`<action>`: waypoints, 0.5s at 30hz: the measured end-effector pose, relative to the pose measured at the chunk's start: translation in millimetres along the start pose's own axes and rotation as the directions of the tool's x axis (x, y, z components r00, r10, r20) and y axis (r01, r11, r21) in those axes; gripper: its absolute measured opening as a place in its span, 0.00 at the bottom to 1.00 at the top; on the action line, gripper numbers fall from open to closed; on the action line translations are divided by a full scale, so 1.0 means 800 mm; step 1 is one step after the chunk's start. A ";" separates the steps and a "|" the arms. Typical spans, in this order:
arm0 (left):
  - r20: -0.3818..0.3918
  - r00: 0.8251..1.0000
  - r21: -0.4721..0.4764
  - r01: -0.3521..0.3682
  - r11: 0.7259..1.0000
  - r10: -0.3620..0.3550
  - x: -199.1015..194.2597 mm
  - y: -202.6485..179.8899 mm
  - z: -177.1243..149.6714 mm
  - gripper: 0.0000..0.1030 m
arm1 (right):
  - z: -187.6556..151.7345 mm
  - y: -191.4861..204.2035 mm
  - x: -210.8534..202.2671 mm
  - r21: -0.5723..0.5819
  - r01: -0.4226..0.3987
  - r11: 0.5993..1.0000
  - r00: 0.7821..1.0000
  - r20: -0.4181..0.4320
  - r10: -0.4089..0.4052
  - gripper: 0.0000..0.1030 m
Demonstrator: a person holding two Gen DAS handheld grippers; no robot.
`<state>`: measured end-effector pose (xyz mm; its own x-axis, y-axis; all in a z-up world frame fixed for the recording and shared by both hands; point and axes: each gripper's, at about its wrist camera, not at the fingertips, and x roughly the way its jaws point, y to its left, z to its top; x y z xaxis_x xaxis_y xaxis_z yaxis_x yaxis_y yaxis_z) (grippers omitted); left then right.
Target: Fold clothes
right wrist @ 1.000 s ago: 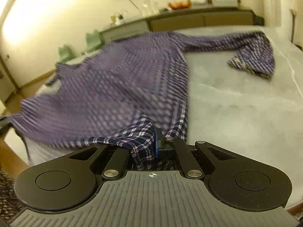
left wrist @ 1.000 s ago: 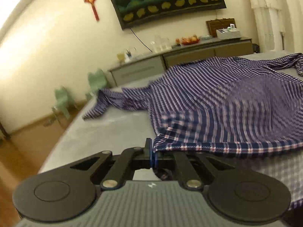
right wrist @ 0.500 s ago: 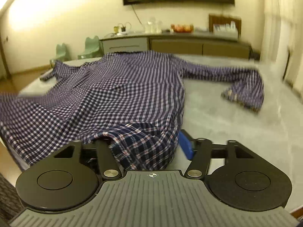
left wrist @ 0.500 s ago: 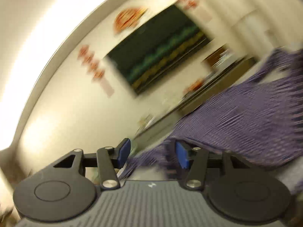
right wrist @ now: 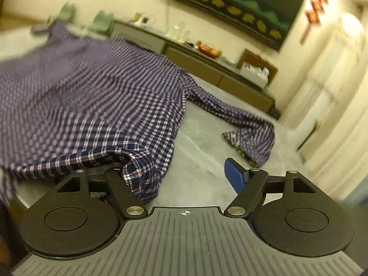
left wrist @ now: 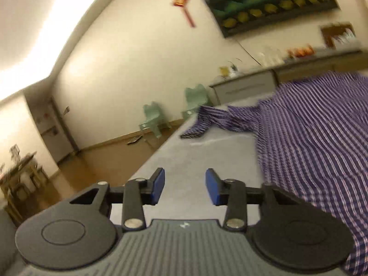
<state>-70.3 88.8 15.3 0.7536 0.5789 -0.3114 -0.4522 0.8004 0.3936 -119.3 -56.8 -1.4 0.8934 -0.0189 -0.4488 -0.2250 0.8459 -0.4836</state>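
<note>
A blue and white checked shirt (left wrist: 310, 138) lies spread on the grey table (left wrist: 195, 161), one sleeve (left wrist: 202, 124) reaching toward the far left edge. My left gripper (left wrist: 185, 187) is open over bare table to the left of the shirt, with nothing between its blue pads (left wrist: 158, 185). In the right wrist view the shirt (right wrist: 103, 96) fills the left half, and its other sleeve (right wrist: 253, 133) lies to the right. My right gripper (right wrist: 184, 172) is open. The shirt's near hem (right wrist: 138, 168) drapes over and hides its left finger, while the right pad (right wrist: 234, 174) is bare.
The table's left edge (left wrist: 161, 151) drops to a wooden floor (left wrist: 103, 161). Two green chairs (left wrist: 154, 117) stand beyond it. A long sideboard (right wrist: 195, 66) with dishes runs along the far wall. Pale curtains (right wrist: 333, 115) hang at the right.
Both grippers were shut on the shirt's near hem a second ago and have opened. The left gripper has swung left off the shirt. The right view has tilted, and the hem has dropped.
</note>
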 end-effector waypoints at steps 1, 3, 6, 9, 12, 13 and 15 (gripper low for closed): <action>0.048 0.997 0.009 0.068 0.998 -0.068 -0.017 -0.004 0.001 0.37 | -0.001 0.007 -0.003 -0.050 0.003 0.999 1.000 0.009 -0.002 0.74; 0.144 0.955 0.138 0.242 0.960 -0.261 -0.065 -0.037 -0.005 0.45 | -0.001 0.023 -0.011 -0.160 -0.017 0.987 0.998 0.053 0.026 0.75; 0.213 0.788 0.421 0.460 0.782 -0.578 -0.144 -0.106 -0.029 0.49 | 0.020 0.015 -0.009 -0.124 -0.127 0.984 0.990 0.043 0.133 0.26; 0.185 0.632 0.637 0.506 0.582 -0.753 -0.198 -0.171 -0.056 0.49 | 0.037 -0.030 0.003 0.110 -0.236 0.966 0.972 0.036 0.233 0.04; 0.151 0.588 0.752 0.453 0.478 -0.795 -0.210 -0.229 -0.072 0.49 | 0.032 -0.085 0.009 0.347 -0.312 0.884 0.950 0.088 0.301 0.02; 0.145 0.591 0.774 0.432 0.463 -0.794 -0.205 -0.245 -0.076 0.49 | 0.030 -0.100 0.011 0.407 -0.332 0.851 0.943 0.107 0.316 0.02; 0.133 0.601 0.804 0.400 0.441 -0.788 -0.188 -0.273 -0.081 0.49 | 0.022 -0.110 0.015 0.459 -0.349 0.817 0.936 0.126 0.329 0.02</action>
<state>-115.7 -163.4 -79.9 0.8728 -0.3040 -0.3818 0.4854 0.4591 0.7441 -81.9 -121.9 48.6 0.8110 0.3278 -0.4846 -0.3173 0.9423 0.1065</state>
